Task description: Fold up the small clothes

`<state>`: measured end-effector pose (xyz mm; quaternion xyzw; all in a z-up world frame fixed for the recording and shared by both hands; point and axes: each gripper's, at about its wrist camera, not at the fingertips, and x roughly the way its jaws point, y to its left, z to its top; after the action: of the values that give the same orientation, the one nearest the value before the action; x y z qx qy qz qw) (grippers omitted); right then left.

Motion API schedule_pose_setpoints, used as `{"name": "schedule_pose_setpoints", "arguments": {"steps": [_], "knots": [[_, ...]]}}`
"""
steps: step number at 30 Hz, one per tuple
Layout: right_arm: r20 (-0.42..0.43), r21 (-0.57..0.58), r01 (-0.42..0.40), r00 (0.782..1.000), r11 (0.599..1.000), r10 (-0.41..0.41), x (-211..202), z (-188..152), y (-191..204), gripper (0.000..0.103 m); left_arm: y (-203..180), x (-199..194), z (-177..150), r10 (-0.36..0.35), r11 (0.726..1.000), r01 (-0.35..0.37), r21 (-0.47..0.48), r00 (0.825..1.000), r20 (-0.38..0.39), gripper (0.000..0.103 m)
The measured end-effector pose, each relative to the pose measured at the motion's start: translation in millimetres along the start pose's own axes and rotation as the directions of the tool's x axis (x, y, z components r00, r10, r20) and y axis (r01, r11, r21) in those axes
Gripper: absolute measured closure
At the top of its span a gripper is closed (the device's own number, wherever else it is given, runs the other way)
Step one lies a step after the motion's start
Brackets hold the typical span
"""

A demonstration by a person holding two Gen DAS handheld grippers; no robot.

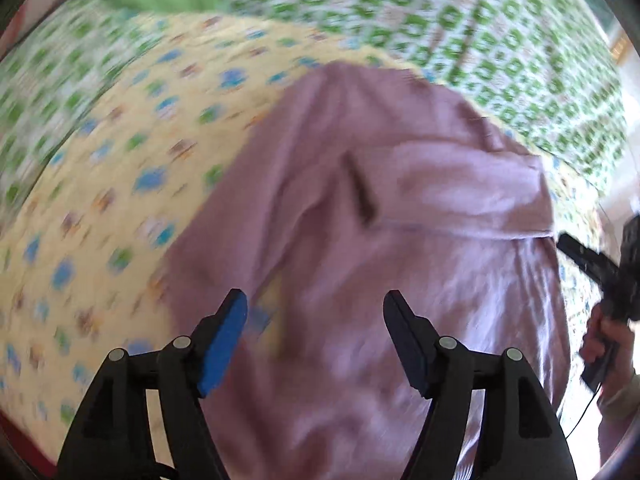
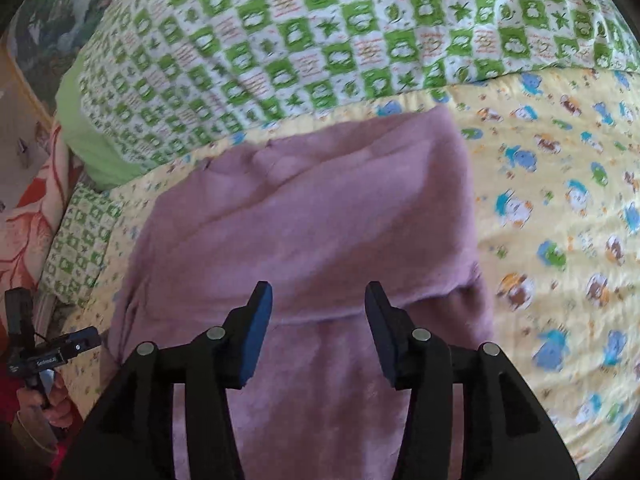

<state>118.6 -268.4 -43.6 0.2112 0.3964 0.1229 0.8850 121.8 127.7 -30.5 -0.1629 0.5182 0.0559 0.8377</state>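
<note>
A mauve-pink small garment lies on a yellow sheet printed with animals. One part is folded over across its middle. It also shows in the right wrist view. My left gripper is open and empty above the garment's near left part. My right gripper is open and empty above the garment's near part. The right gripper also shows at the right edge of the left wrist view. The left gripper shows at the left edge of the right wrist view. The left wrist view is blurred.
A green-and-white checked quilt lies bunched behind the garment, with a plain green lining at its left. The yellow sheet spreads to the right. An orange floral cloth lies at the far left.
</note>
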Motion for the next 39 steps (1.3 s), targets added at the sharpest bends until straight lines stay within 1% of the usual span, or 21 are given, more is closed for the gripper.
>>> {"name": "schedule_pose_setpoints", "arguments": {"steps": [3,5,8,11,14,15,16,17,19,20,22,24,25,27,29,32,33,35,36,38,39], "knots": [[-0.055,0.004,-0.050,0.997,0.999,0.050,6,-34,24,0.052,28,-7,-27,0.035,0.995,-0.040,-0.096,0.998,-0.053,0.027],[-0.085,0.019,-0.057,0.995,0.998,0.058,10,-51,34,0.052,48,-7,-45,0.027,0.985,-0.043,-0.168,0.995,-0.100,0.027],[-0.124,0.050,-0.068,0.990,0.996,0.073,15,-72,46,0.052,60,-2,-68,-0.031,0.968,-0.010,-0.251,0.987,-0.160,0.027],[-0.138,0.050,-0.088,0.986,0.995,0.094,12,-82,56,0.052,59,1,-90,-0.089,0.958,0.030,-0.285,0.976,-0.198,0.027],[-0.138,0.013,-0.126,0.982,0.992,0.127,7,-90,72,0.052,49,11,-110,-0.179,0.944,0.099,-0.316,0.955,-0.236,0.027],[-0.137,0.004,-0.127,0.982,0.992,0.126,5,-92,75,0.052,47,14,-116,-0.191,0.939,0.108,-0.326,0.953,-0.234,0.029],[-0.137,0.001,-0.128,0.982,0.992,0.127,4,-93,76,0.052,44,18,-120,-0.192,0.938,0.108,-0.329,0.954,-0.232,0.036],[-0.137,0.002,-0.130,0.982,0.991,0.129,3,-94,77,0.052,41,21,-119,-0.194,0.938,0.114,-0.326,0.955,-0.225,0.060],[-0.142,0.007,-0.123,0.982,0.992,0.123,4,-96,79,0.052,32,20,-116,-0.190,0.944,0.123,-0.305,0.962,-0.198,0.084],[-0.143,0.010,-0.117,0.983,0.993,0.117,4,-96,79,0.052,27,13,-111,-0.171,0.951,0.121,-0.283,0.973,-0.158,0.090],[-0.132,0.014,-0.116,0.984,0.993,0.117,0,-95,77,0.052,17,-5,-98,-0.162,0.963,0.140,-0.232,0.984,-0.079,0.091],[-0.119,0.010,-0.110,0.987,0.994,0.110,-4,-94,75,0.052,3,-22,-80,-0.167,0.969,0.163,-0.188,0.986,-0.005,0.092],[-0.115,0.011,-0.107,0.988,0.994,0.107,-6,-93,73,0.052,-3,-30,-71,-0.181,0.967,0.183,-0.175,0.983,0.027,0.093],[-0.107,0.026,-0.103,0.989,0.994,0.106,-9,-91,66,0.052,-23,-44,-42,-0.239,0.958,0.251,-0.137,0.966,0.096,0.093],[-0.100,0.043,-0.101,0.989,0.994,0.105,-10,-89,59,0.052,-48,-50,-11,-0.296,0.946,0.311,-0.094,0.944,0.146,0.093],[-0.088,0.059,-0.097,0.991,0.994,0.102,-13,-83,50,0.052,-91,-49,33,-0.403,0.906,0.420,-0.053,0.895,0.190,0.093],[-0.081,0.062,-0.093,0.992,0.994,0.098,-14,-80,46,0.052,-111,-49,49,-0.447,0.886,0.462,-0.030,0.870,0.206,0.093],[-0.069,0.073,-0.086,0.993,0.994,0.091,-17,-72,37,0.052,-150,-41,71,-0.493,0.866,0.500,0.028,0.842,0.220,0.093],[-0.064,0.077,-0.083,0.994,0.994,0.088,-18,-69,33,0.052,-177,-31,83,-0.509,0.859,0.507,0.068,0.834,0.213,0.093],[-0.052,0.089,-0.067,0.996,0.994,0.072,-19,-61,22,0.052,-207,-9,98,-0.523,0.852,0.514,0.098,0.833,0.179,0.092],[-0.049,0.096,-0.061,0.997,0.994,0.066,-20,-58,17,0.052,-228,12,102,-0.517,0.856,0.503,0.121,0.844,0.144,0.092]]}}
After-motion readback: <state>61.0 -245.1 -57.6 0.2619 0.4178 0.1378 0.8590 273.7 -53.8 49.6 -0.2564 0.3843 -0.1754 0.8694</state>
